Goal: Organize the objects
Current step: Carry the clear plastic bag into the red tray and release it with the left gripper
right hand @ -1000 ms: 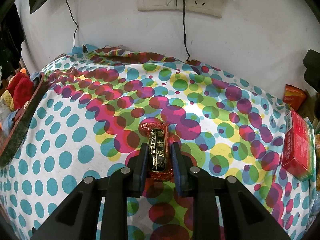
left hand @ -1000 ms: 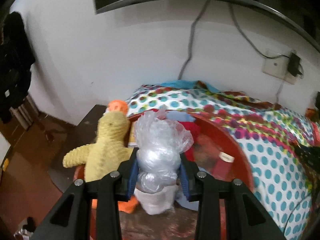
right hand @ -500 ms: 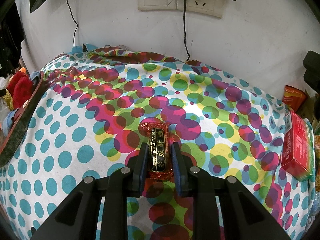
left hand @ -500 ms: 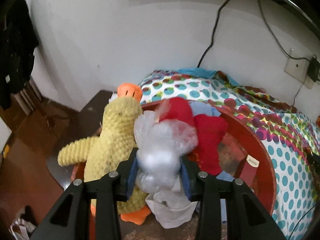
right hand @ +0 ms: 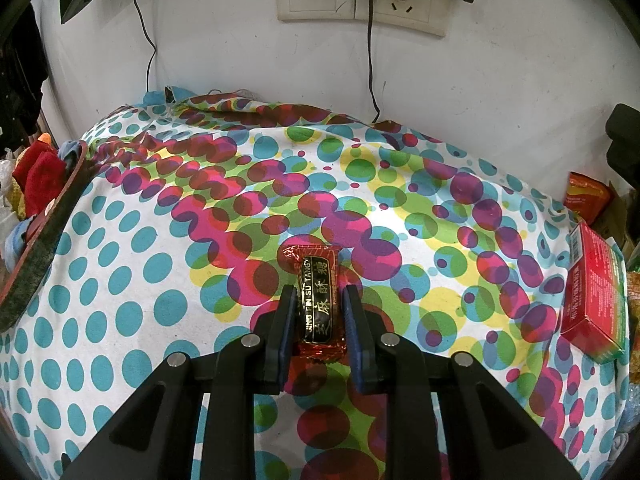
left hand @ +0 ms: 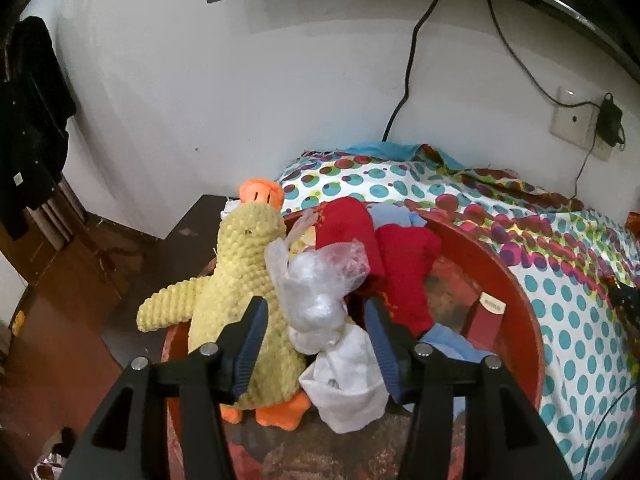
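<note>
The left gripper [left hand: 314, 316] is angled down over the red basin [left hand: 516, 300], its jaws just spread clear of the plastic bag [left hand: 320, 292], which lies among a yellow duck [left hand: 240, 280], red cloth [left hand: 404, 264] and white cloth [left hand: 348, 376]; the candy [right hand: 318, 304] is pinched by the right gripper [right hand: 318, 312] above the dotted sheet [right hand: 140, 260], its long axis pointing away along the fingers.

A fuzzy yellow plush duck [left hand: 240, 280] with an orange beak leans in a round red basin [left hand: 516, 304]; a red-and-black foil candy wrapper [right hand: 318, 304] lies on a white cloth with multicoloured dots [right hand: 140, 280].
</note>
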